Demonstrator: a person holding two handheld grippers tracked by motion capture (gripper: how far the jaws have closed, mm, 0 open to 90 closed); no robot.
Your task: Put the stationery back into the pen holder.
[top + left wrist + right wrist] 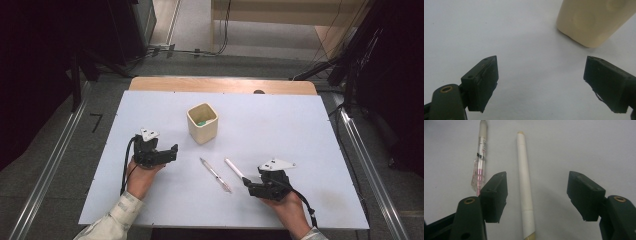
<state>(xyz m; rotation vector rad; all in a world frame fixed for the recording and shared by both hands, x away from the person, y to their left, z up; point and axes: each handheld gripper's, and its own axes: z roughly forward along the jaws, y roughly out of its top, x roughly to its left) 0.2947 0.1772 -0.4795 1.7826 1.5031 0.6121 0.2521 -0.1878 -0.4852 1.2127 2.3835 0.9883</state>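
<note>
On the white bench (300, 130) the right gripper (536, 195) sits low over a white pen (525, 185), its jaws spread to either side of the barrel with clear gaps on both sides, so the pads are not pressing on it and nothing is held. In the high view the right gripper (248, 182) rests in the person's right hand (287, 210) near the front edge, and the white pen (233, 168) lies just ahead of its jaws, slanting away toward the middle of the bench. Just beside the white pen, to its left and roughly parallel, lies a clear pen with pink inside (215, 175), seen close up in the right gripper view (480, 160) beyond the left jaw.

The left gripper (172, 151), held in the left hand (140, 177), sits well apart from both pens. Its jaws (541, 82) stand wide open over bare bench, with nothing between them. A cream square cup (202, 122) stands upright near the bench's middle, ahead of the left gripper (594, 20), with something green inside it
</note>
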